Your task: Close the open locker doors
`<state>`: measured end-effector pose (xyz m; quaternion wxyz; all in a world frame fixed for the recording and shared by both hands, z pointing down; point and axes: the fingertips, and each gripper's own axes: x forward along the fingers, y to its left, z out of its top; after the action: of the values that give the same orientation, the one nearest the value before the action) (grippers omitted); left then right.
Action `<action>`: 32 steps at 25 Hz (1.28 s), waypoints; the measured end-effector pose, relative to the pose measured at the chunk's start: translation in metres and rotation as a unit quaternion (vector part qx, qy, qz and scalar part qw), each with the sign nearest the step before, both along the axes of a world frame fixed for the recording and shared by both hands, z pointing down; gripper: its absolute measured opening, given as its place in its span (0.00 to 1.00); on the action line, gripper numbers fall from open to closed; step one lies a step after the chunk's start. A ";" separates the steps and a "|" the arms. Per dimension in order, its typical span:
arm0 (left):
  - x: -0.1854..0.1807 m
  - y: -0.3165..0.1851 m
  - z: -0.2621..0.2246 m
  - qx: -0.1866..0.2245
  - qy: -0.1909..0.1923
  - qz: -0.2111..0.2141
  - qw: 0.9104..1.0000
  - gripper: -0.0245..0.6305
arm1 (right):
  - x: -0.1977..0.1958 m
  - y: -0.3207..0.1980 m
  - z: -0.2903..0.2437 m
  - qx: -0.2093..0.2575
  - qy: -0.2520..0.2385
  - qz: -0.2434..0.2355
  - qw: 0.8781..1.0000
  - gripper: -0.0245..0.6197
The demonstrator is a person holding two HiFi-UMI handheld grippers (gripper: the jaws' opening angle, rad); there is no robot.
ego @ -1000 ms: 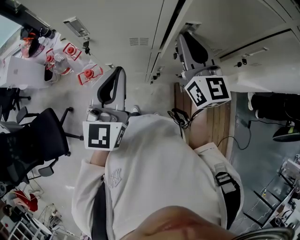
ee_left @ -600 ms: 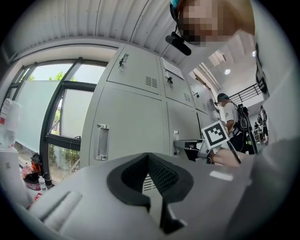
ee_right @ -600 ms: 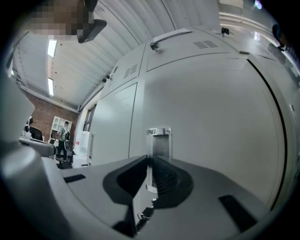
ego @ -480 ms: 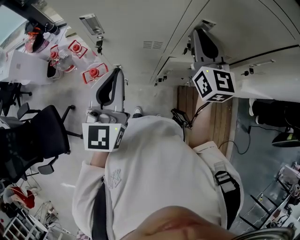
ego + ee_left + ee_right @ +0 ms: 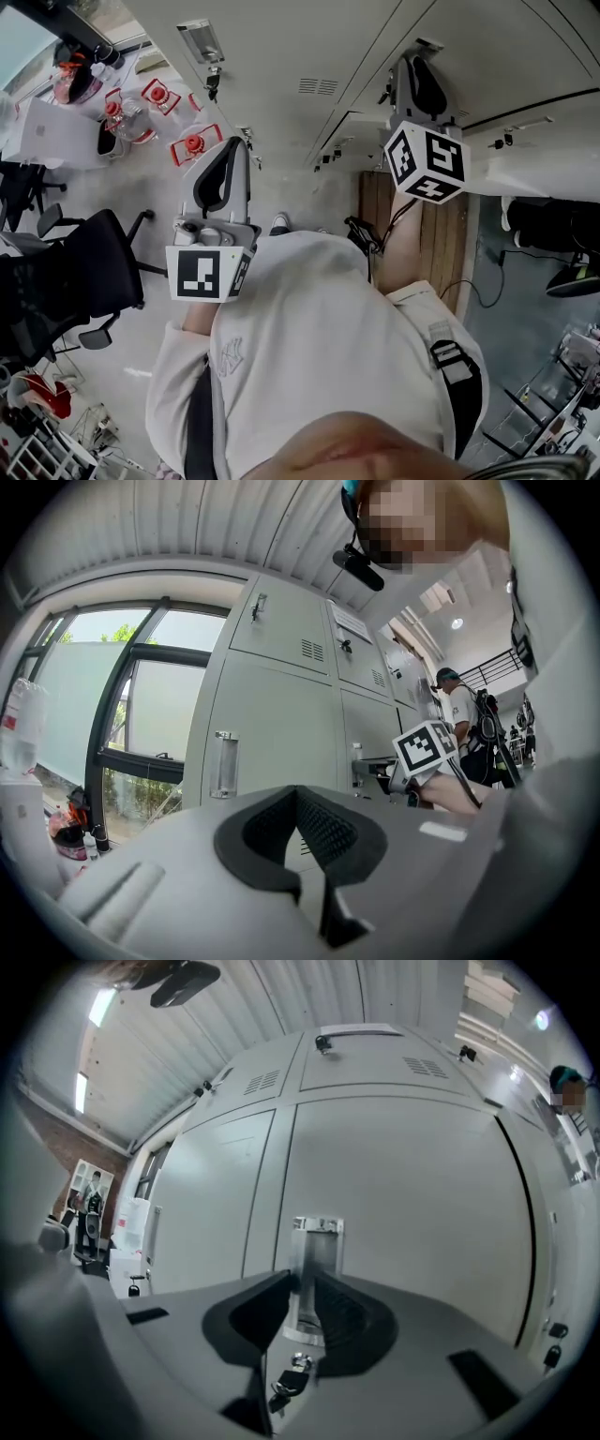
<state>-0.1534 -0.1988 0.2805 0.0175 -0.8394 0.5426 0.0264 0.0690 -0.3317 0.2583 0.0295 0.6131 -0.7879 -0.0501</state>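
A bank of grey lockers (image 5: 309, 37) runs across the top of the head view. My right gripper (image 5: 419, 61) is raised close to one grey door (image 5: 403, 1194); its jaws look shut and empty. Just past its tips (image 5: 302, 1283) are that door's recessed metal handle (image 5: 314, 1241) and a bunch of keys (image 5: 291, 1380) hanging below it. This door looks about flush with its neighbours. My left gripper (image 5: 228, 150) is held lower, away from the lockers, shut (image 5: 298, 799) on nothing. Its view shows closed locker doors (image 5: 272, 724) and the right gripper's marker cube (image 5: 427, 747).
A black office chair (image 5: 84, 272) stands at the left. Behind it is a table (image 5: 47, 141) with bottles and red-topped items. A strip of wooden floor (image 5: 441, 244) with cables lies below the right arm. A window (image 5: 122, 696) adjoins the lockers; another person (image 5: 461, 714) stands far off.
My right gripper has moved up and forward, closer to the locker face. The left gripper has hardly moved.
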 end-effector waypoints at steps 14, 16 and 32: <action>-0.014 0.020 -0.002 0.010 0.001 0.018 1.000 0.04 | -0.014 0.054 -0.029 0.044 -0.022 0.010 0.999 0.11; -0.012 0.021 -0.001 0.009 0.000 0.027 1.000 0.04 | -0.024 0.074 -0.031 0.045 -0.021 -0.011 0.999 0.09; 0.044 0.018 0.026 -0.017 -0.014 0.095 0.995 0.04 | -0.077 0.165 0.068 -0.076 -0.071 -0.130 0.986 0.06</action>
<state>-0.1090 -0.1808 0.3063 0.0083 -0.8876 0.4606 0.0071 -0.0083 -0.1669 0.3262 0.0132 0.5036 -0.8624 0.0498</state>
